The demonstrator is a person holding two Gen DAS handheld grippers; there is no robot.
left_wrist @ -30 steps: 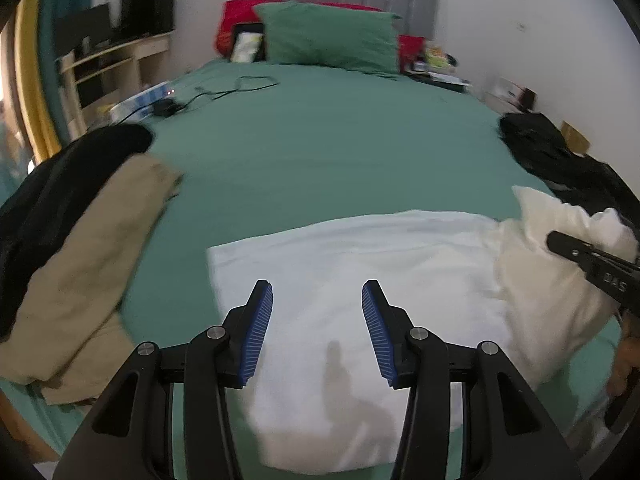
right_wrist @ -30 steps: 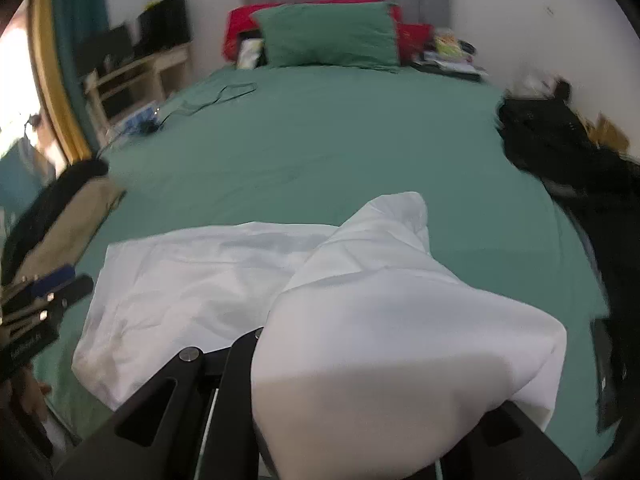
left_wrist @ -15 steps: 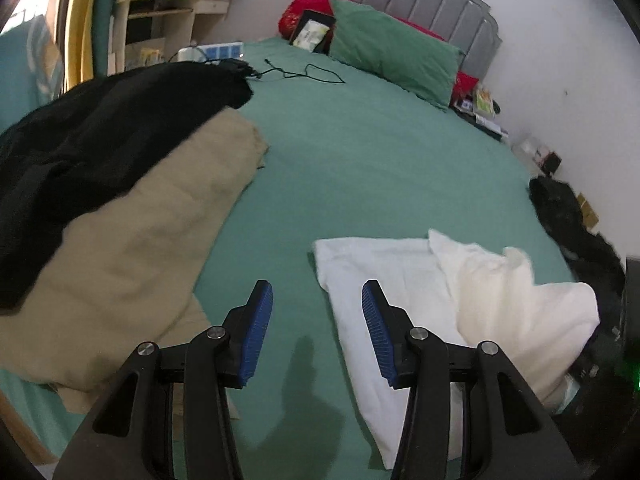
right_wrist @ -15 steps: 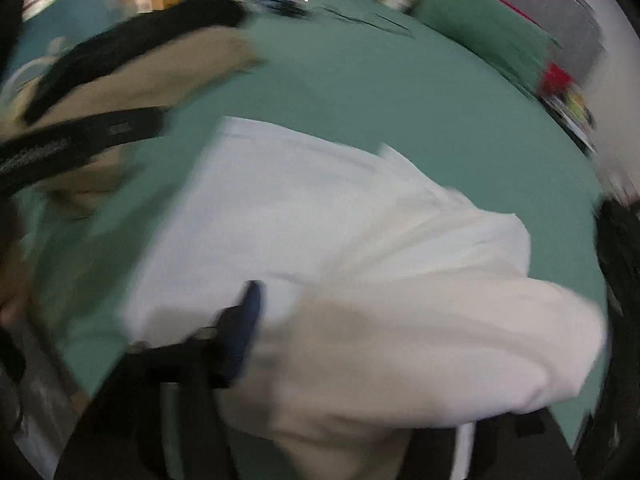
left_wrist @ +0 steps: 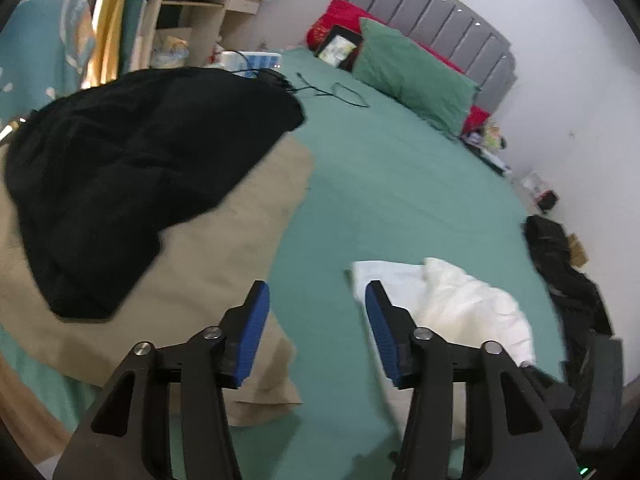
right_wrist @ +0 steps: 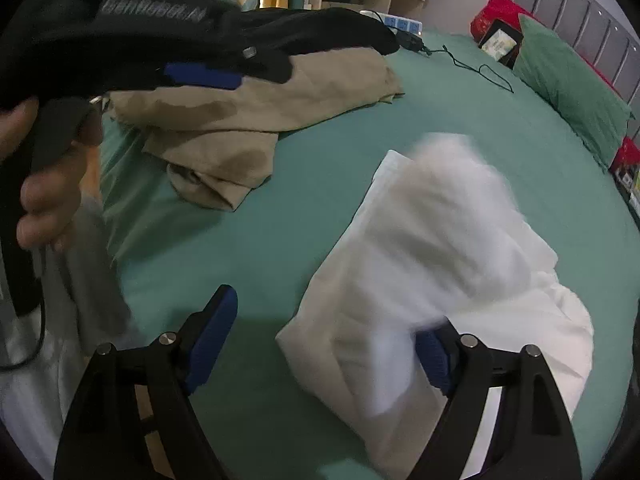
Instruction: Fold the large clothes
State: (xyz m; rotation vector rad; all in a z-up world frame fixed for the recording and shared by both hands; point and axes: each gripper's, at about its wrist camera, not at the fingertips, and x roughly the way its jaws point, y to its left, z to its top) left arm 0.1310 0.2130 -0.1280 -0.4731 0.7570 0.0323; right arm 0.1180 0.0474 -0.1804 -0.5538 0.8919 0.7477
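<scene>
In the left wrist view the left tool [left_wrist: 316, 318] hung over the green bed [left_wrist: 400, 184], its jaws opening with only bare sheet between the blue pads [left_wrist: 256, 320] — nothing grasped. The white garment [left_wrist: 460, 308] lay bunched just to the right of the tool, partly behind its right finger. Ahead and to the left of the tool a black garment [left_wrist: 132, 184] lay on top of a tan garment [left_wrist: 224, 248], and far ahead a green pillow [left_wrist: 412, 76] leaned by the grey headboard [left_wrist: 432, 20]. In the right wrist view the right tool [right_wrist: 324, 344] had its jaws opening — the white garment [right_wrist: 432, 248] lay on the bed [right_wrist: 280, 208] between them towards the right finger, blurred, and whether that pad touched the cloth could not be told; the left pad stood clear of it. Up and to the left of this tool a hand [right_wrist: 44, 184] held the left tool [right_wrist: 200, 74] above the tan garment [right_wrist: 248, 120].
</scene>
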